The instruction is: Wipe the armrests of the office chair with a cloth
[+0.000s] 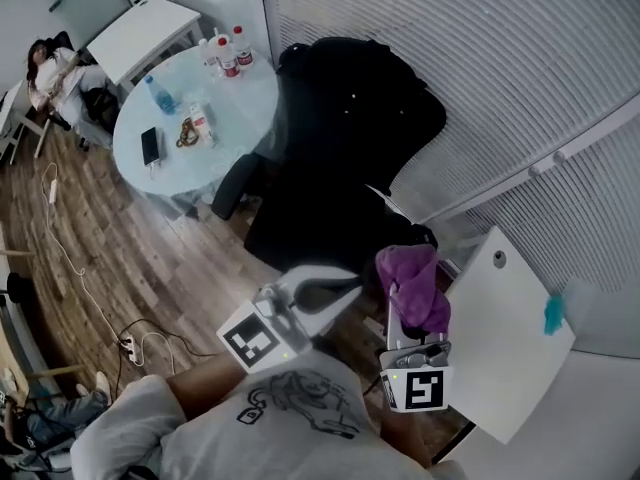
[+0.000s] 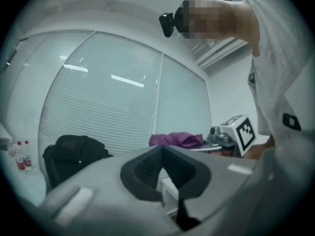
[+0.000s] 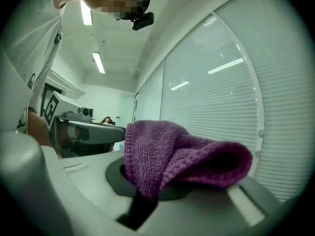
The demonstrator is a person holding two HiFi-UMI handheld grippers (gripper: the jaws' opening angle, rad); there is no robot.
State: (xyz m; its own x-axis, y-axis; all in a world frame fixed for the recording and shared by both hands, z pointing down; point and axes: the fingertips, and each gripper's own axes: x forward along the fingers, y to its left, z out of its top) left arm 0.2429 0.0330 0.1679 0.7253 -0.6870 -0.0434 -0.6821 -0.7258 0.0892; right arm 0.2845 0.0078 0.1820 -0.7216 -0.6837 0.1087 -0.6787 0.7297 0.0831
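The black office chair (image 1: pixel 350 138) stands in front of me in the head view, with one armrest (image 1: pixel 233 183) showing on its left side. My right gripper (image 1: pixel 412 318) is shut on a purple cloth (image 1: pixel 413 286), held just before the chair's near right side. In the right gripper view the cloth (image 3: pixel 182 156) bulges over the jaws and hides the fingertips. My left gripper (image 1: pixel 318 290) hovers near the chair's front edge, shut with nothing in it. In the left gripper view the chair (image 2: pixel 74 154) lies low at the left and the cloth (image 2: pixel 177 140) at the middle.
A round glass table (image 1: pixel 250 118) with bottles (image 1: pixel 228 53) and a phone (image 1: pixel 150 146) stands left of the chair. A white desk (image 1: pixel 500 338) sits close on the right. Window blinds (image 1: pixel 480 68) run behind. Cables (image 1: pixel 140 343) lie on the wooden floor. A person (image 1: pixel 50 73) sits far left.
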